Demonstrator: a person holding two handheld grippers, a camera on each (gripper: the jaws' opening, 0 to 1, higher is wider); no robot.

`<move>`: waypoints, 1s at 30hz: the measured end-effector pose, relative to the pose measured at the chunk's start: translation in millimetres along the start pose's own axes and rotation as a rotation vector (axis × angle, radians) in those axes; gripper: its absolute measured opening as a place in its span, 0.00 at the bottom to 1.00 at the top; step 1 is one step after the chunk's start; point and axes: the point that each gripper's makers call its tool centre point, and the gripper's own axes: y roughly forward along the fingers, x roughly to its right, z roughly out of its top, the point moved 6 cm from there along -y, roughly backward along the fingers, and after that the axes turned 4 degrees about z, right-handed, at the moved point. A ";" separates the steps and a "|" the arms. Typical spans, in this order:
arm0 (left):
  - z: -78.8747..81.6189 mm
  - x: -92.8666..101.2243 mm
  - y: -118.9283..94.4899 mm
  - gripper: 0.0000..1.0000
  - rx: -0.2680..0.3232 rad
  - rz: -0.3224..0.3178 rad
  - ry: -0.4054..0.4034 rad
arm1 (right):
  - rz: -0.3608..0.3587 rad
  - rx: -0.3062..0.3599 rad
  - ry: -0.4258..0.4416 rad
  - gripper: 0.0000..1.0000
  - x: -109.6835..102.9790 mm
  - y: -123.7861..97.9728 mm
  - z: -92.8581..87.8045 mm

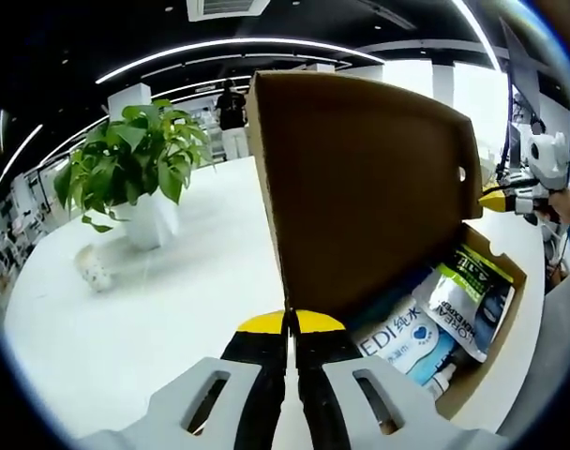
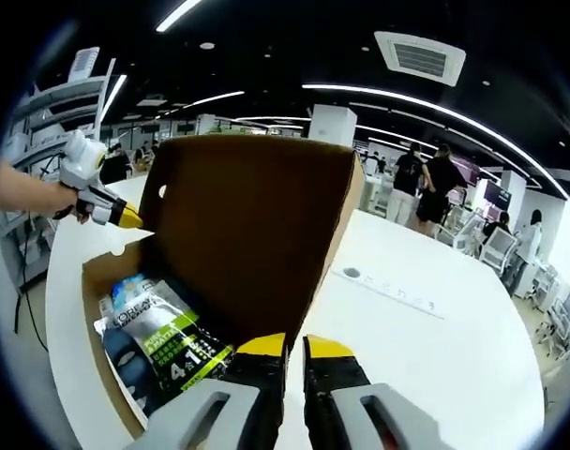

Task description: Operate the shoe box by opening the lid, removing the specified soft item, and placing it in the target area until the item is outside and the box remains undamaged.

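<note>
Left gripper view: a leafy potted plant [image 1: 130,173] stands far left on the white bench [image 1: 163,309]. The left tongs [image 1: 291,330] pinch the near edge of the raised cardboard lid [image 1: 360,187], matte brown and flat. Right of it the shoe box [image 1: 496,319] runs near to far, holding glossy soft pouches [image 1: 426,328].

Right gripper view: the right tongs [image 2: 294,352] are nearly closed, holding nothing, just beside the lid's edge.

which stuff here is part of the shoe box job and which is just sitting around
Job:
- shoe box
- its raised lid, pinched at opposite edges by the left gripper and right gripper
- soft packets inside

Lying about:
- potted plant
- small pale object beside it
- white table
</note>
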 end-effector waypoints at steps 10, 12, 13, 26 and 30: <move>-2.5 0.9 -4.9 0.00 -0.004 -0.001 -0.010 | 0.009 -0.006 0.003 0.00 1.9 2.8 0.7; -2.8 2.3 -6.2 0.00 -0.006 0.000 -0.011 | 0.011 -0.005 0.005 0.00 1.1 2.5 0.8; -2.8 2.7 -6.7 0.00 -0.006 0.000 -0.011 | 0.011 -0.006 0.004 0.00 1.3 2.8 1.0; -1.6 2.7 -6.1 0.00 -0.015 0.006 -0.007 | 0.014 -0.011 0.030 0.00 2.8 5.8 4.4; 0.2 1.4 -3.8 0.00 -0.021 0.010 -0.008 | 0.013 -0.009 0.044 0.00 3.7 7.4 5.8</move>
